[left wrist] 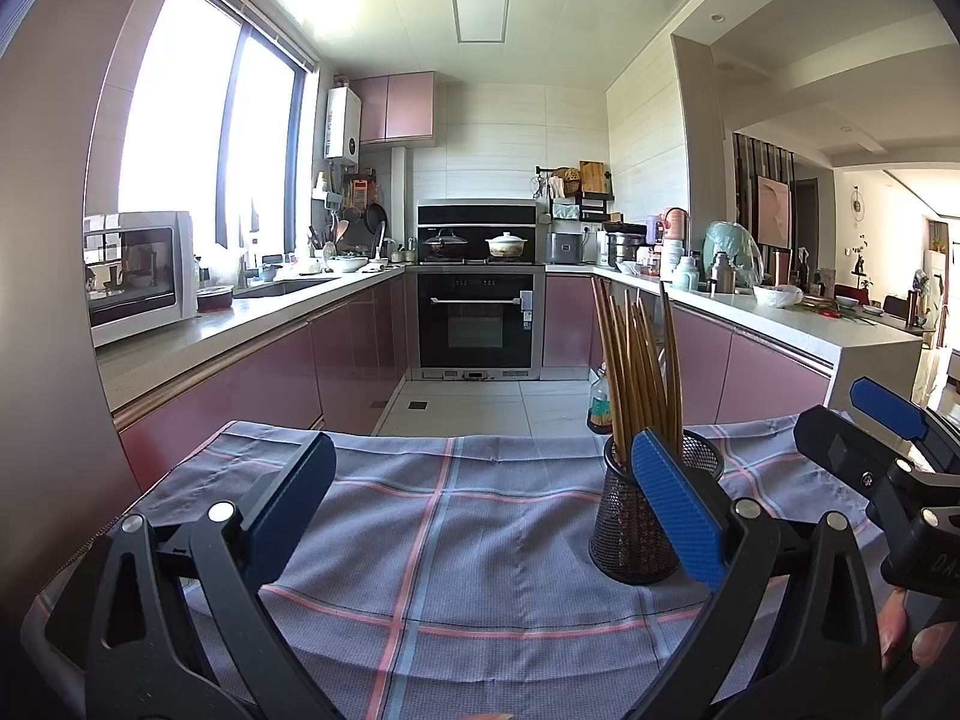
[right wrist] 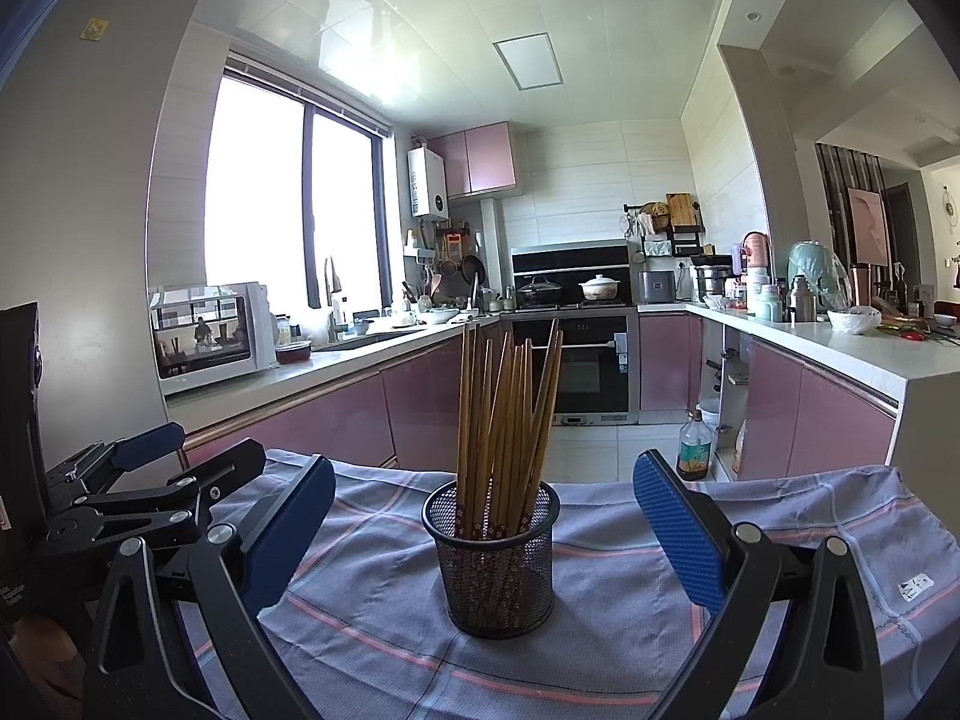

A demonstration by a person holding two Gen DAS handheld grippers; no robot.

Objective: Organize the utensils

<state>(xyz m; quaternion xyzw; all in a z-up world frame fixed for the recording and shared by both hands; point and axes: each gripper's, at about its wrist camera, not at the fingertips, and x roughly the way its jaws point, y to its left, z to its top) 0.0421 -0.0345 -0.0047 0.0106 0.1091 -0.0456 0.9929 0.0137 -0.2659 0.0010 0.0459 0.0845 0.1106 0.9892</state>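
Chopsticks (right wrist: 501, 414), a bundle of brown wooden ones, are stood upright and fanned out in a black mesh holder (right wrist: 495, 564). The holder is set on a grey checked cloth (right wrist: 600, 648) with pink and blue stripes, which is spread over the worktop. In the right wrist view the holder is seen directly ahead, between the two blue pads of the right gripper (right wrist: 485, 531), nearer the far edge of the cloth than the near one. The jaws of the right gripper are spread wide and nothing is held in them; neither pad is touching the mesh.

In the left wrist view the same holder (left wrist: 630, 528) is seen to the right of centre, partly hidden behind the right-hand blue pad of the left gripper (left wrist: 485, 504). Whether that pad touches the mesh cannot be told. The jaws of the left gripper are likewise released, with only bare cloth (left wrist: 456, 540) between them. The right gripper (left wrist: 864, 438) is visible at the right edge of that view, and a fingertip of the person (left wrist: 933, 645) is seen below it.

Beyond the cloth, a kitchen with pink cabinets (right wrist: 336, 420), a built-in oven (left wrist: 477, 324) and a microwave (left wrist: 141, 273) is visible. A bottle (right wrist: 695, 444) is stood on the floor.
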